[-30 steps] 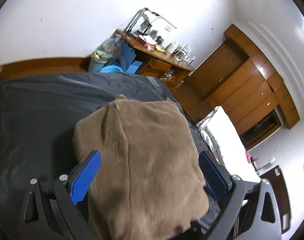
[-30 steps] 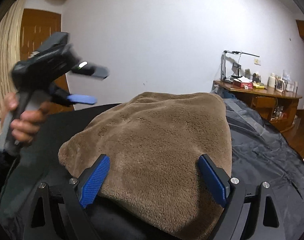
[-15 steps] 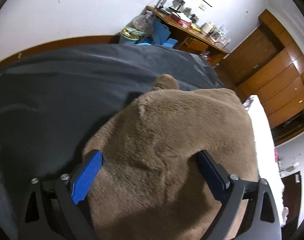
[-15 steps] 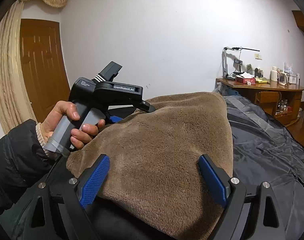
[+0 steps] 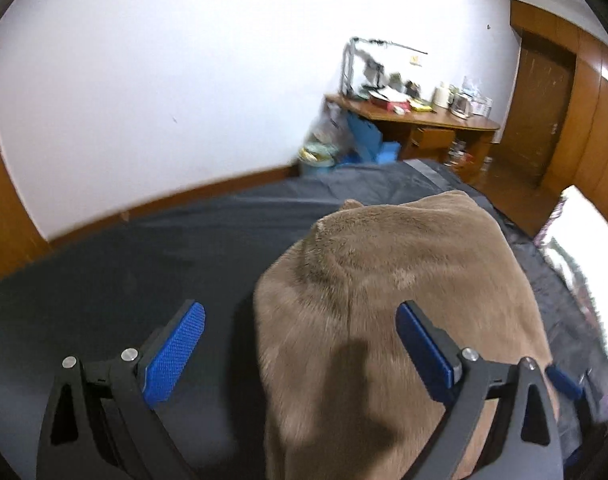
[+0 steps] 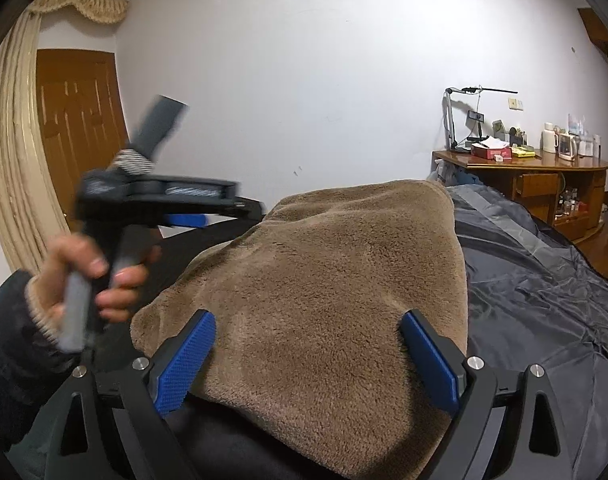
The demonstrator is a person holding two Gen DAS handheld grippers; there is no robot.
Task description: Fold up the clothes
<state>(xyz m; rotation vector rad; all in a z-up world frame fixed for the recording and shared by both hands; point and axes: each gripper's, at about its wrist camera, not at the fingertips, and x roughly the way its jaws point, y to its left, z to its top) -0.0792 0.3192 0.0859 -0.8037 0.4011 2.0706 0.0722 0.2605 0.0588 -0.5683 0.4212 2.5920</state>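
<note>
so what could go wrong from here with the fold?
1. Both grippers, left and right, are open, so the brown garment is unheld and its plush layers may spring apart.
2. The left gripper is motion-blurred beside the garment and could snag its edge.
3. The dark cover looks slick; the bundle may slide.

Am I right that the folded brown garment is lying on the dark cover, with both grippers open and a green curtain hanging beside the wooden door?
Not quite: the curtain is beige, as the right wrist view shows. The rest holds: the garment lies on the cover, both grippers, left and right, are open, and the curtain hangs beside the door.
</note>
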